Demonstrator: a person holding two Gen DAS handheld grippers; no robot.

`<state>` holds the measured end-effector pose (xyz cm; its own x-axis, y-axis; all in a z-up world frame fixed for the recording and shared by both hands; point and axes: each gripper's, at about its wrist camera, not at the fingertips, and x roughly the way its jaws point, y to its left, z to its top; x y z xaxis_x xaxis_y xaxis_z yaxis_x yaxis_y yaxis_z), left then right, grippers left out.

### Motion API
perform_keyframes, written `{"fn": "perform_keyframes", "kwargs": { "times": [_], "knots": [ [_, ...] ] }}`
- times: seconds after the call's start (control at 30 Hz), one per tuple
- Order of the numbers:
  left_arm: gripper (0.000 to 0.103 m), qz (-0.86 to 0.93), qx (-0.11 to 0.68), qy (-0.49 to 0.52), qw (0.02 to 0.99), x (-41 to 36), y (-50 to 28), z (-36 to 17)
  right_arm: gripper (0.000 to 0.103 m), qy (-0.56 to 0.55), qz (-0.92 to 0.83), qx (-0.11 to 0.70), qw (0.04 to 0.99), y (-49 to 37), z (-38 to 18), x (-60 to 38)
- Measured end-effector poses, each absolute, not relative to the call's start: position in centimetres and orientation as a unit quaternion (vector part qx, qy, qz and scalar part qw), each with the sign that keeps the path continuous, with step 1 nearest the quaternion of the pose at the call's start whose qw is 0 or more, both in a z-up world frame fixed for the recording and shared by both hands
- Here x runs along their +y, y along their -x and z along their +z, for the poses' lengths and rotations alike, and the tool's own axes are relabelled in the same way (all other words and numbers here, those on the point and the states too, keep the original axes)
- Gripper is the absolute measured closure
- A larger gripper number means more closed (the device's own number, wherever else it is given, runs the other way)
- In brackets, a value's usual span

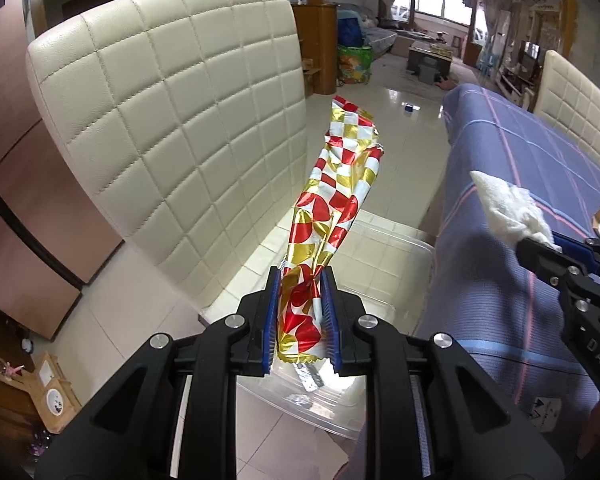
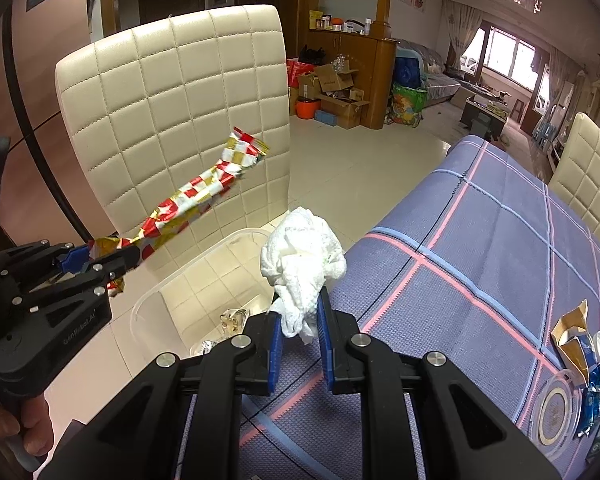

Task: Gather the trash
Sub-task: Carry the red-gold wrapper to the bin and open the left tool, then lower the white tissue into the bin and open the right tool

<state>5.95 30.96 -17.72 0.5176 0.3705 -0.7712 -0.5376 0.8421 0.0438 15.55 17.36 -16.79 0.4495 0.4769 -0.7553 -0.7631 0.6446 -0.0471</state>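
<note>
My left gripper (image 1: 300, 280) is shut on a long red, gold and white checked foil wrapper (image 1: 332, 204) and holds it in the air over a clear plastic bin (image 1: 384, 236) on the floor. It also shows in the right wrist view (image 2: 100, 254) with the wrapper (image 2: 196, 196). My right gripper (image 2: 298, 304) is shut on a crumpled white tissue (image 2: 304, 260), held beside the table's edge above the bin (image 2: 180, 280). The right gripper (image 1: 540, 248) and tissue (image 1: 508, 204) show in the left wrist view too. A few scraps (image 2: 234, 320) lie in the bin.
A cream quilted chair (image 1: 172, 112) stands behind the bin. The table with a blue plaid cloth (image 2: 480, 240) is on the right, with torn wrappers (image 2: 580, 340) and a round lid (image 2: 556, 404) on it. A second cream chair (image 2: 592, 184) stands beyond the table.
</note>
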Motion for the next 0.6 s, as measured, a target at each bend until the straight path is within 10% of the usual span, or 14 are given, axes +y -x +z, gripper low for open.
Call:
{"fn": "perform_keyframes", "kwargs": {
  "times": [0.2, 0.27, 0.3, 0.6],
  "knots": [
    [0.072, 0.253, 0.425, 0.115, 0.861, 31.3, -6.0, -18.3, 0.087, 0.196, 0.372, 0.367, 0.830, -15.5, -16.9, 17.3],
    [0.014, 0.247, 0.425, 0.125, 0.862, 31.4, -5.8, -18.4, 0.087, 0.197, 0.373, 0.366, 0.830, -15.5, -16.9, 17.3],
    [0.004, 0.258, 0.415, 0.124, 0.864, 31.4, -5.5, -18.2, 0.087, 0.197, 0.373, 0.365, 0.830, -15.4, -17.0, 17.4],
    [0.004, 0.280, 0.405, 0.105, 0.864, 31.6, -4.7, -18.0, 0.087, 0.197, 0.375, 0.371, 0.826, -15.3, -17.3, 17.7]
  ]
}}
